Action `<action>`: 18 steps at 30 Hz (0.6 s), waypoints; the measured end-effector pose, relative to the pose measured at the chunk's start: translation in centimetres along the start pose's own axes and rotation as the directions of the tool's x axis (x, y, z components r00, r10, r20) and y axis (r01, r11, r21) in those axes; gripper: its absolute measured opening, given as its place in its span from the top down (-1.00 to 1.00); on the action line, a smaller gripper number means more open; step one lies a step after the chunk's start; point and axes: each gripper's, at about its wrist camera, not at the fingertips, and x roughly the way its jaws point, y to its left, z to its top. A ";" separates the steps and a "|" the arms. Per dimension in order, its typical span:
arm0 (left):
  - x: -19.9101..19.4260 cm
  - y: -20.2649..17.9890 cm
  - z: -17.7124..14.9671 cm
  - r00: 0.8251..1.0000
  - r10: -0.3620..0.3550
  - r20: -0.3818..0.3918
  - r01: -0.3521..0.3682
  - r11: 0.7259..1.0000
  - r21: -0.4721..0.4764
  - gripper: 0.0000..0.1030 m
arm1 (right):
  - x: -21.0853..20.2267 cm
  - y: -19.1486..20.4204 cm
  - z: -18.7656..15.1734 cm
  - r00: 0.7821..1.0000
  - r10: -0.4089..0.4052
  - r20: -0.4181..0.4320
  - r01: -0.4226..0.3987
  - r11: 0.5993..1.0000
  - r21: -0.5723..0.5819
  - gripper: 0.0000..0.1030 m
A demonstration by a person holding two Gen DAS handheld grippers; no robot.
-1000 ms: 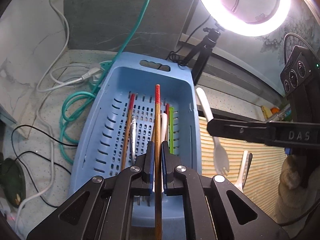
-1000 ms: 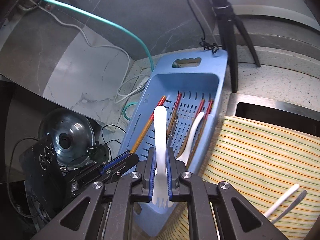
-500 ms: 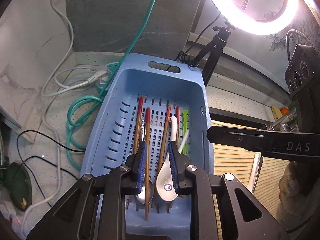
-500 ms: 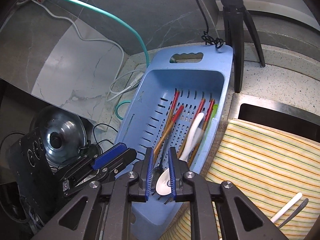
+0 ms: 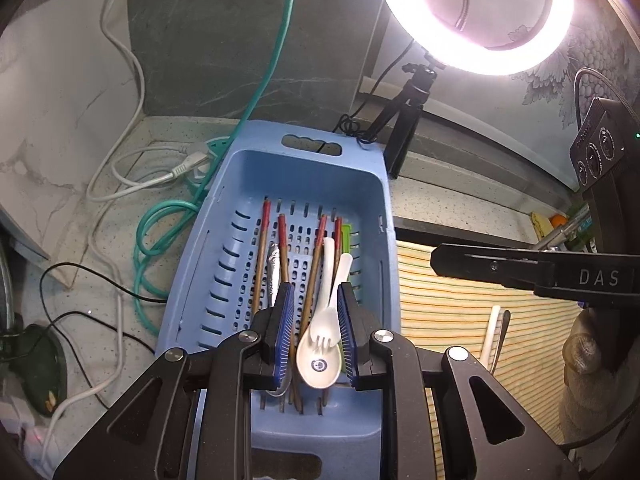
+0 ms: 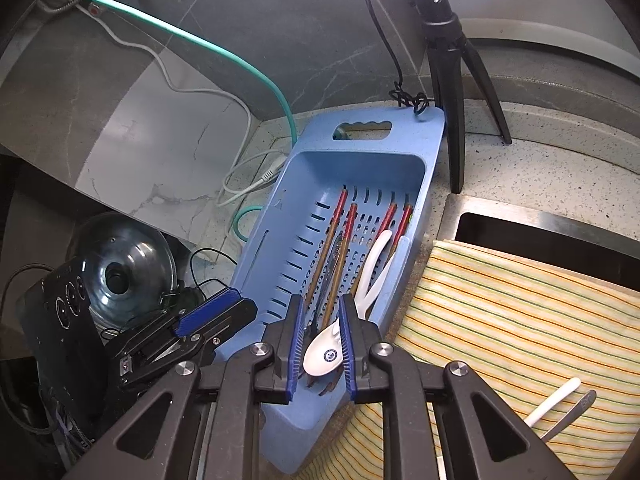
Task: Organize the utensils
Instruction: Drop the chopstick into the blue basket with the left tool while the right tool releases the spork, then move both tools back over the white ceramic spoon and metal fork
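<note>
A blue slotted basket [image 5: 224, 248] holds several red-tipped chopsticks [image 5: 282, 240], a metal spoon [image 5: 273, 268], a white spoon [image 5: 316, 376] and a white fork [image 5: 342, 276] whose tines rest on the spoon's bowl. My left gripper [image 5: 315, 296] hangs open over the basket's near end with nothing pressed between its pads. My right gripper [image 6: 321, 304] is open above the same end, over the white spoon [image 6: 320, 356]. A white handle [image 6: 554, 400] and a metal utensil [image 6: 572, 412] lie on the striped cloth [image 6: 500, 320].
A ring light on a black tripod [image 5: 404, 132] stands behind the basket. A teal hose [image 5: 152, 240] and white and black cables lie to its left. A sink opening [image 6: 540, 236] sits behind the cloth. A glass lid [image 6: 120, 276] is at the left.
The left gripper has let go of a chopstick and the right gripper of the white fork. Both now lie in the basket, and both pairs of jaws stand apart.
</note>
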 end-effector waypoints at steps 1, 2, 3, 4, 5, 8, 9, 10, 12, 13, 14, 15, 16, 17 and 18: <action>-0.2 -0.2 -0.1 1.000 -0.002 0.001 0.002 1.000 0.004 0.60 | -0.5 -0.1 -0.1 1.000 0.002 0.006 -0.002 1.000 -0.002 0.66; -0.5 -0.5 -0.2 1.000 -0.005 0.003 0.005 1.000 0.009 0.60 | -1.0 -0.3 -0.2 1.000 0.003 0.012 -0.003 1.000 -0.003 0.65; -0.7 -0.8 -0.3 1.000 -0.007 0.005 0.007 1.000 0.015 0.60 | -1.5 -0.5 -0.3 1.000 0.006 0.017 -0.006 1.000 -0.002 0.64; -1.0 -1.1 -0.4 1.000 -0.011 0.006 0.010 1.000 0.021 0.60 | -2.1 -0.8 -0.4 1.000 0.011 0.021 -0.011 1.000 -0.001 0.64; -1.2 -1.5 -0.6 1.000 -0.015 0.008 0.014 1.000 0.028 0.60 | -2.7 -1.0 -0.5 1.000 0.012 0.025 -0.012 1.000 -0.002 0.62; -1.8 -2.6 -1.3 0.999 -0.036 0.006 0.036 0.999 0.037 0.56 | -4.3 -2.0 -1.0 0.999 0.004 0.040 -0.003 1.000 -0.005 0.50; -2.0 -3.0 -1.6 0.999 -0.041 0.008 0.041 0.998 0.042 0.45 | -4.8 -2.4 -1.2 0.999 0.003 0.042 -0.002 1.000 -0.003 0.48; -2.2 -3.5 -1.9 0.999 -0.047 0.008 0.047 0.998 0.046 0.41 | -5.2 -2.9 -1.3 0.999 0.002 0.042 -0.002 1.000 -0.001 0.48; -2.5 -4.4 -2.6 0.998 -0.070 0.001 0.070 0.996 0.055 0.41 | -6.0 -3.9 -1.8 0.999 -0.005 0.040 0.005 1.000 0.006 0.48; -2.6 -4.9 -3.0 0.997 -0.081 -0.002 0.081 0.995 0.058 0.41 | -6.3 -4.4 -2.0 0.999 -0.009 0.037 0.009 1.000 0.010 0.48; -2.8 -5.4 -3.5 0.996 -0.088 -0.005 0.088 0.994 0.059 0.41 | -6.6 -5.0 -2.2 0.999 -0.013 0.035 0.013 1.000 0.018 0.47; -2.9 -5.9 -4.0 0.995 -0.099 -0.009 0.099 0.993 0.058 0.41 | -7.0 -5.7 -2.5 0.999 -0.017 0.033 0.016 1.000 0.026 0.47; -3.0 -6.4 -4.5 0.993 -0.115 -0.013 0.115 0.992 0.054 0.41 | -7.3 -6.4 -2.8 0.999 -0.021 0.028 0.020 0.999 0.035 0.47; -3.1 -6.9 -5.1 0.990 -0.138 -0.020 0.139 0.989 0.044 0.41 | -7.5 -7.0 -3.1 0.999 -0.021 0.025 0.020 0.999 0.044 0.47; -3.1 -7.3 -5.5 0.988 -0.154 -0.025 0.155 0.987 0.037 0.41 | -7.7 -7.6 -3.4 1.000 -0.022 0.020 0.021 0.998 0.054 0.47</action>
